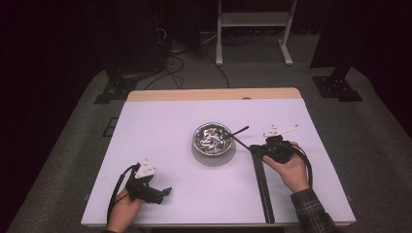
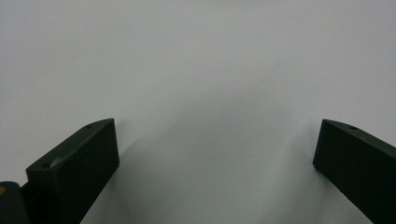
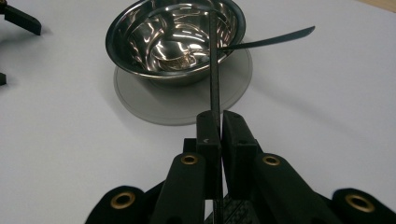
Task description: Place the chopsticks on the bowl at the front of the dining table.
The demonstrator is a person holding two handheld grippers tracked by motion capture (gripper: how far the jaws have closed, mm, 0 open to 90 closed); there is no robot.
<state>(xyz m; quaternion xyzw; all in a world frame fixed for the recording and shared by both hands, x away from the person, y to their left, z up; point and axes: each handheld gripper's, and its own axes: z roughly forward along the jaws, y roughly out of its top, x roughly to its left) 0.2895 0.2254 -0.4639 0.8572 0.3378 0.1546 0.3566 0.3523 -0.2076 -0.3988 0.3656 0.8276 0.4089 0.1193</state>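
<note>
While the polished round steel bowl (image 1: 212,137) is sitting near the middle of the white counter (image 1: 160,145), a person is working a thin tool toward it with the right hand.

Right hand-held gripper (image 3: 220,125): its two black jaws are pressing together on a long, thin black flat strip (image 3: 215,70), which is running straight out from between them toward the bowl.

Strip's long axis: it is lying on a diagonal in the high view, its far end reaching over the bowl's near rim, its tail trailing back across the counter toward the person's edge (image 1: 262,187).

Bowl's bearing: it is lying ahead of the right hand-held gripper (image 1: 255,148) and to its left, close by, resting on a flat grey round mat (image 3: 187,100).

Second tool: a slim dark curved utensil (image 3: 273,38) is leaning out over the bowl's right rim; whether the strip is touching it cannot be told.

Left hand-held gripper (image 1: 165,191): its jaws are standing wide apart with nothing between them, over bare counter (image 2: 201,70), well apart from the bowl.

Nearer hand: the right one, by a clear margin.

Coming move, as judged: it is turning on keeping the strip's tip aimed along that diagonal into the bowl.
</note>
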